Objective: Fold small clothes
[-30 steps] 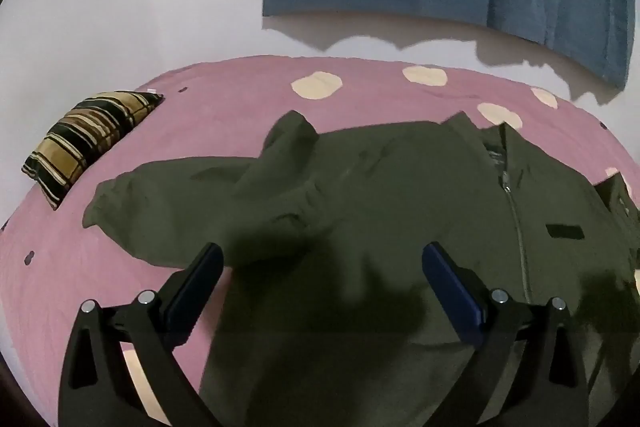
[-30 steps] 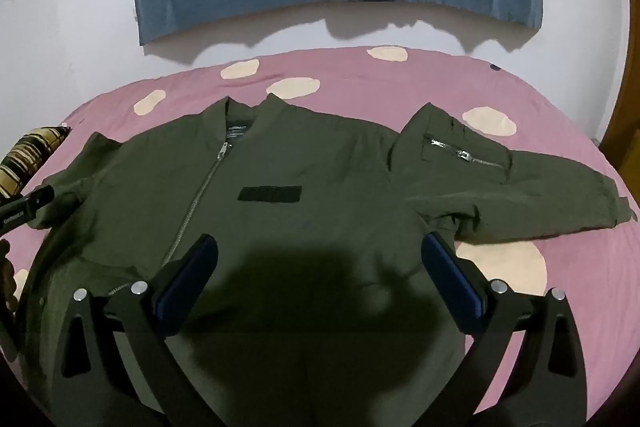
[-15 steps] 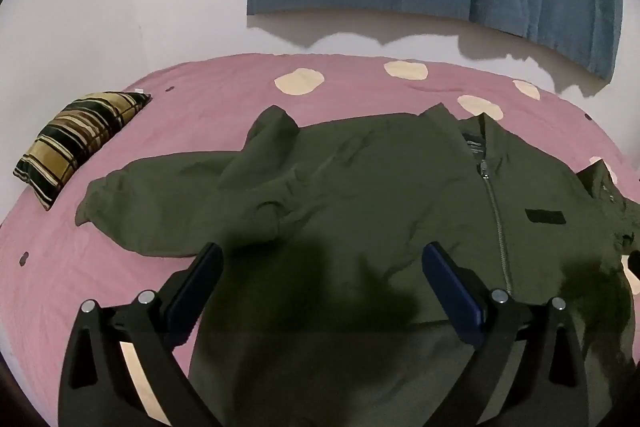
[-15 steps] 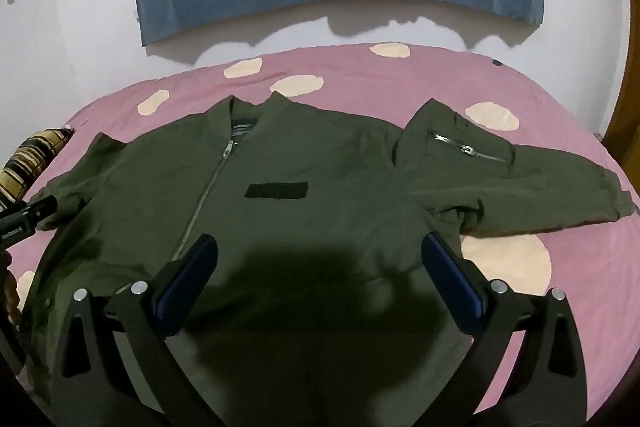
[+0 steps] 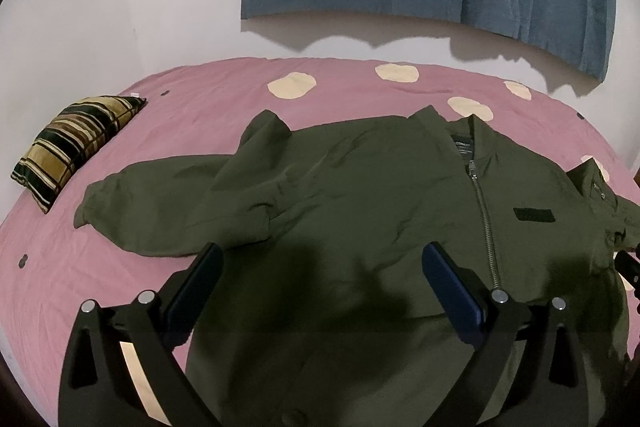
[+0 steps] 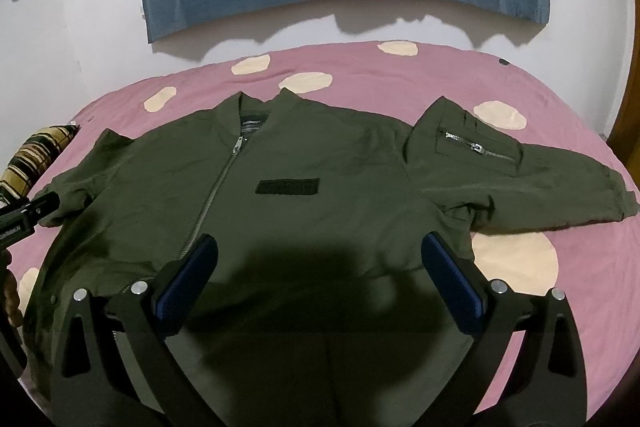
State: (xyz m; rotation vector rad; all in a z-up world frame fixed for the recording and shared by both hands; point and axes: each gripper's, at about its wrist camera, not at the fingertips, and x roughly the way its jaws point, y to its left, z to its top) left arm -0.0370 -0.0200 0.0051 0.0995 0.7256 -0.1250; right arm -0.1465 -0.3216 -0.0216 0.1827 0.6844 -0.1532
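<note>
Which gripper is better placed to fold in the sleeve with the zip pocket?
Probably the right gripper: open, above the jacket, with the zip-pocket sleeve on its right side. The left gripper faces the other sleeve.

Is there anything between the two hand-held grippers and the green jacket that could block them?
Nothing visible. The left hand-held gripper and right hand-held gripper are open above the jacket, which lies flat on the pink bedsheet.

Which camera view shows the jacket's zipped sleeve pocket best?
The right wrist view: the sleeve pocket lies fully visible, its zip clear. The left wrist view catches only a sliver of it at the right edge.
</note>
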